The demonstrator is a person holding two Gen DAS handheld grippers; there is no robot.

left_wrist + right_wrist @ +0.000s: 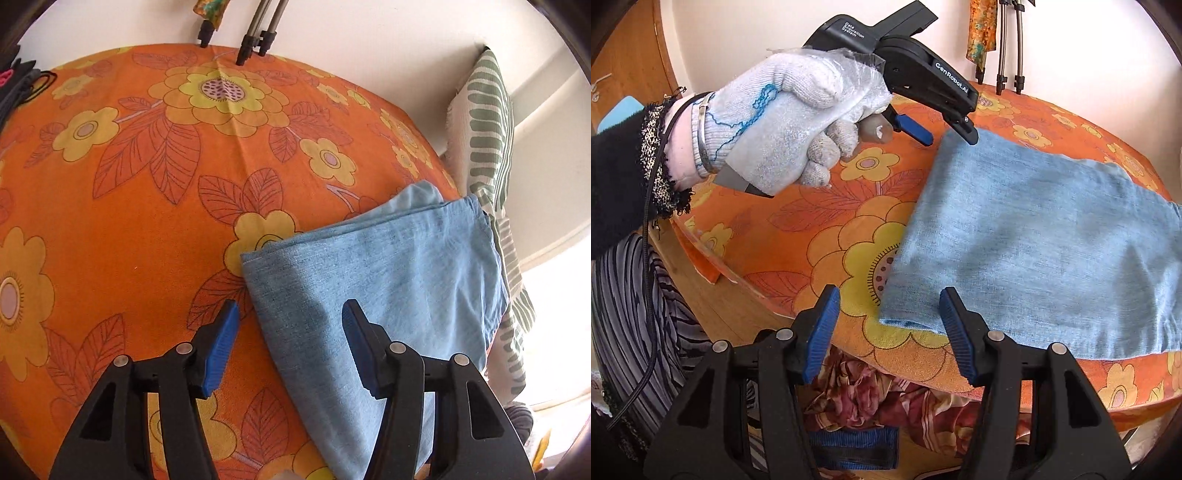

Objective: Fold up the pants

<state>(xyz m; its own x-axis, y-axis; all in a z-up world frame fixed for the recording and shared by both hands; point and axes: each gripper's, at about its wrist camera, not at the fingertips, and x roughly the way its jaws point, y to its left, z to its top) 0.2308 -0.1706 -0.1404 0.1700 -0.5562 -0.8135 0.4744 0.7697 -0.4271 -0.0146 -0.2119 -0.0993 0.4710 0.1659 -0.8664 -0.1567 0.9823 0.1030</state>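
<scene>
Orange floral tablecloth [147, 229] (white wall [369, 29] behind).

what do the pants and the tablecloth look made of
Pants: light blue denim by the look, matte, with a fine woven grain and faded patches. Tablecloth: soft printed fabric, maybe cotton; orange floral print, matte, with fold creases.

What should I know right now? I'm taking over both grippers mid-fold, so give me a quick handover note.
Left gripper: open, empty, above the pants' edge.
Right gripper: open, empty, at the near corner.
Pants: folded in a flat blue denim stack on the orange flowered tablecloth, near the table's edge.
Done: folded into layers, both jaws clear of the cloth.
Left: perhaps one more fold or squaring the edges; judge after a closer look.
</scene>
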